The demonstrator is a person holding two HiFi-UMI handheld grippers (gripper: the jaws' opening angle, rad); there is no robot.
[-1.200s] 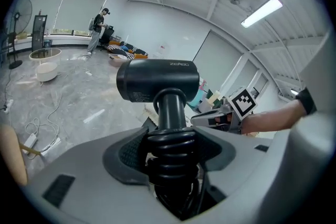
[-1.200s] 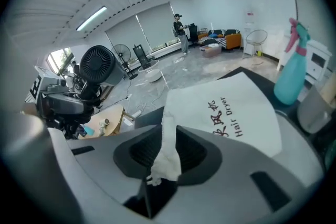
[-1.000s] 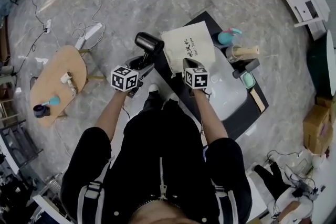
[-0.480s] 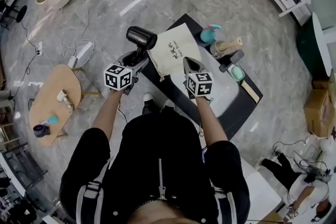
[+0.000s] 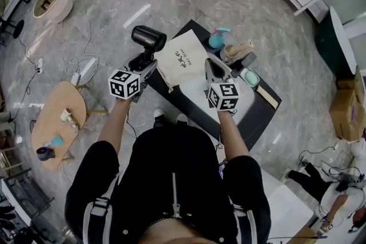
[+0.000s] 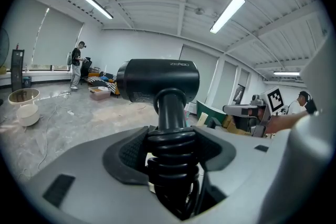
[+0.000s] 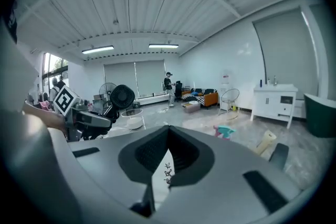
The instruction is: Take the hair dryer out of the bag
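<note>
The left gripper is shut tight on the black hair dryer. Its pads squeeze the ribbed bottom of the handle. The dryer stands up from the jaws, all the way out of the bag. The right gripper is almost closed and pinches the edge of the white cloth bag (it has dark letters on it). The bag is held above the black table, near a teal spray bottle.
</note>
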